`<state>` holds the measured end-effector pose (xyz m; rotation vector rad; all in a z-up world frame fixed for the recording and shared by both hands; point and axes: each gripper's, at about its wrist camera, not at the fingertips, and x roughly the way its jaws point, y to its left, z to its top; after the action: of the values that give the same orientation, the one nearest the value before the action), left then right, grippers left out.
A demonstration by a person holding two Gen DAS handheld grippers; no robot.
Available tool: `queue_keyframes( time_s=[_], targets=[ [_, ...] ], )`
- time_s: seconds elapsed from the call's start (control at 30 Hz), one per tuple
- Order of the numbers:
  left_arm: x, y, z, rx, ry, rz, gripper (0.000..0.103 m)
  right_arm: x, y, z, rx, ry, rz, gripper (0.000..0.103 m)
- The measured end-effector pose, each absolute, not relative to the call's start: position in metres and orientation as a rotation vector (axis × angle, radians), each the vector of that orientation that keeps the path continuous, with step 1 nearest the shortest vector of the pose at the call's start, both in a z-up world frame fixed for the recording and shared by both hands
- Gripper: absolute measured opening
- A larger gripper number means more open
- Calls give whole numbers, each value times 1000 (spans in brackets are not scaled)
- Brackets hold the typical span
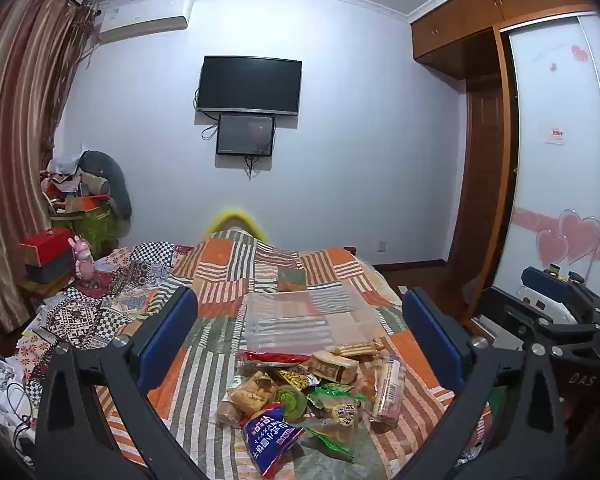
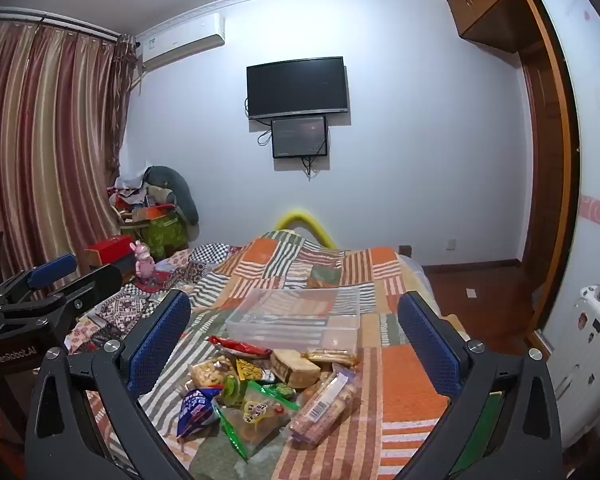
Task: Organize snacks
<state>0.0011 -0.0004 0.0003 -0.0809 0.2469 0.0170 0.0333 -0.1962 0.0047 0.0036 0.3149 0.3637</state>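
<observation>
Snack packets, light, crinkly, slippery, crushable, are lying heaped on the bed near the clear tray; take by sealed edges; both grippers' jaws are standing wide, holding nothing.

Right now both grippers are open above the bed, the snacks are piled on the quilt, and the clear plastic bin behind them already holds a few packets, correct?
Not quite: the clear plastic bin is empty, as the right wrist view shows. The rest stands: the left gripper and right gripper are open, and the snacks lie piled on the quilt in front of the bin.
</observation>
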Motion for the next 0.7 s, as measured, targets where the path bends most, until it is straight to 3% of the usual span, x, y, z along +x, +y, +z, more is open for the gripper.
queue_keyframes(
  time_s=[0.7],
  targets=[
    [3,4,-4,-102,234,2,103,35,-195,4,1,318,367,103]
  ],
)
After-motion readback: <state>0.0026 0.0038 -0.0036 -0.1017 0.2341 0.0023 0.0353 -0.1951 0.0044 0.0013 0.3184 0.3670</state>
